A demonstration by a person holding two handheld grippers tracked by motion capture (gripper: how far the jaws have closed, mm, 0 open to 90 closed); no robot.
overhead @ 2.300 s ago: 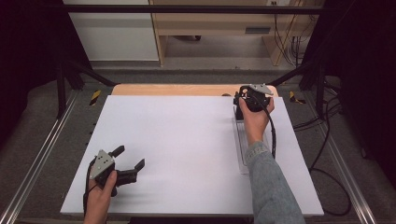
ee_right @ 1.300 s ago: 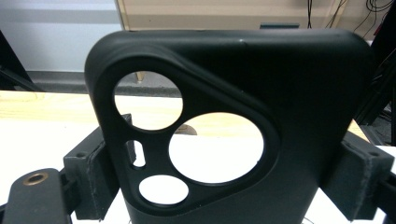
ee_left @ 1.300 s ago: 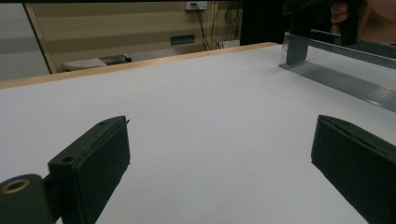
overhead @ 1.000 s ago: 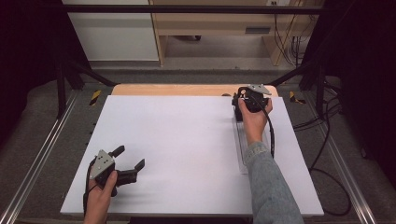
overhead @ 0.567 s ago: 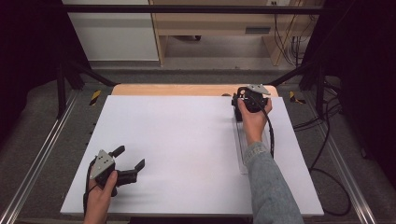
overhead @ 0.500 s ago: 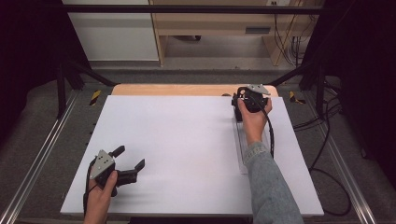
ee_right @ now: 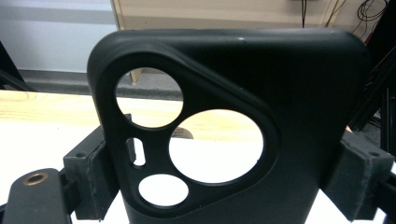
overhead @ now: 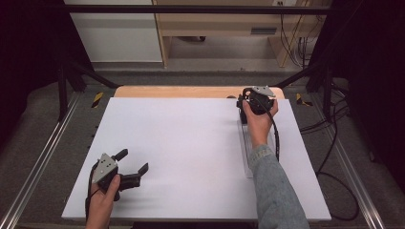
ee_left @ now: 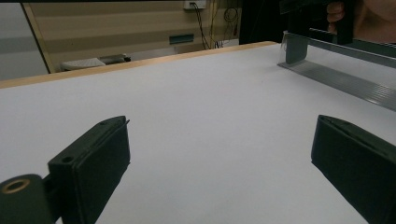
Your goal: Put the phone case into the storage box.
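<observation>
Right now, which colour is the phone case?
Black, seen best in the right gripper view: phone case.

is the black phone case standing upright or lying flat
Upright. The black phone case stands on end between the right gripper pads, camera cutouts showing the table behind.

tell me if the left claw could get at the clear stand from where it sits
Probably yes: bare white table lies between the open left claw and the clear stand, though it would need a long reach across.

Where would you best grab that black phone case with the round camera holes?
Across its two long side edges, below the holes, as the right gripper does now: the black phone case stands upright, its flat parallel sides meet the fingers squarely, and its back is too broad.
</observation>
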